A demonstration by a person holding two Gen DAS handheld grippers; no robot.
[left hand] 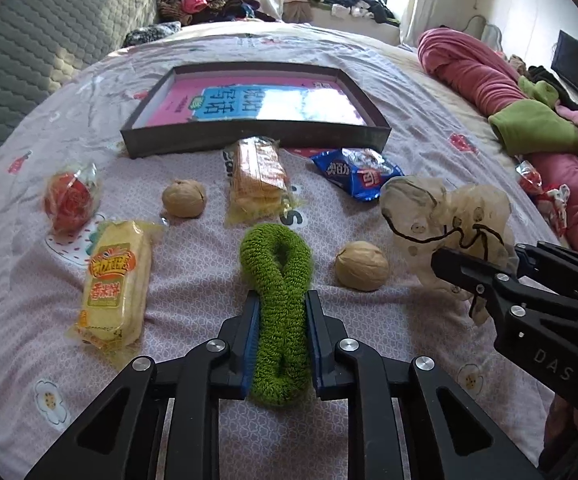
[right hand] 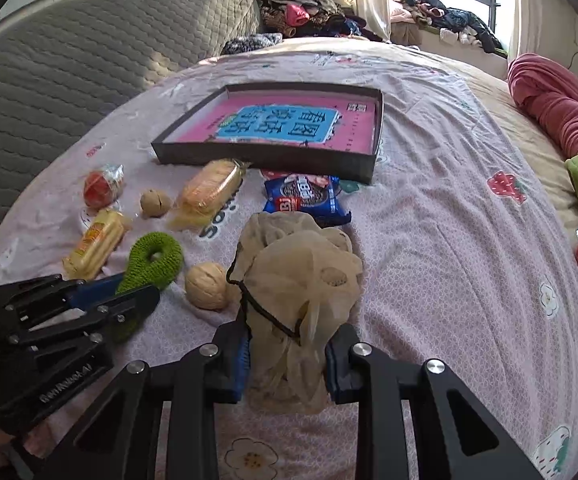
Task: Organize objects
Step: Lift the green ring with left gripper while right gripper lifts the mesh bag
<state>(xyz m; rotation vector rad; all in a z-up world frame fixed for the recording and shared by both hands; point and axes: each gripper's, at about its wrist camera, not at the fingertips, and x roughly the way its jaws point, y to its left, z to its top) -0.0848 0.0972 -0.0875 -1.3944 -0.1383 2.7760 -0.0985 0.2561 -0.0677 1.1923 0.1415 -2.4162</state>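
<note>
Pink patterned bedsheet (left hand: 409,92) is serving as the work surface, with a grey quilted headboard (left hand: 29,40) rising at far left and piled clothes (left hand: 209,0) lying below the window. Toward the far side a shallow dark tray (left hand: 249,138) is holding a pink-and-blue book (left hand: 257,102). Nearer, snacks are lying in a loose row — a red wrapped sweet (left hand: 69,200), a yellow rice-cracker pack (left hand: 115,280), a walnut (left hand: 183,198), an orange biscuit pack (left hand: 259,178) touching the tray's near wall, and a blue cookie packet (left hand: 357,174). A second walnut (left hand: 361,266) is resting between the two grippers. The left gripper (left hand: 280,312) is clamping its blue pads on a green knitted loop (left hand: 275,280), which is lying on the sheet at near centre. The right gripper (right hand: 287,354) is pinching a beige mesh drawstring pouch (right hand: 301,276) — the pouch is standing bunched upward, just near of the blue packet. At far right a red rolled blanket (left hand: 473,76) is lying beside a green sleeve (left hand: 533,124).
</note>
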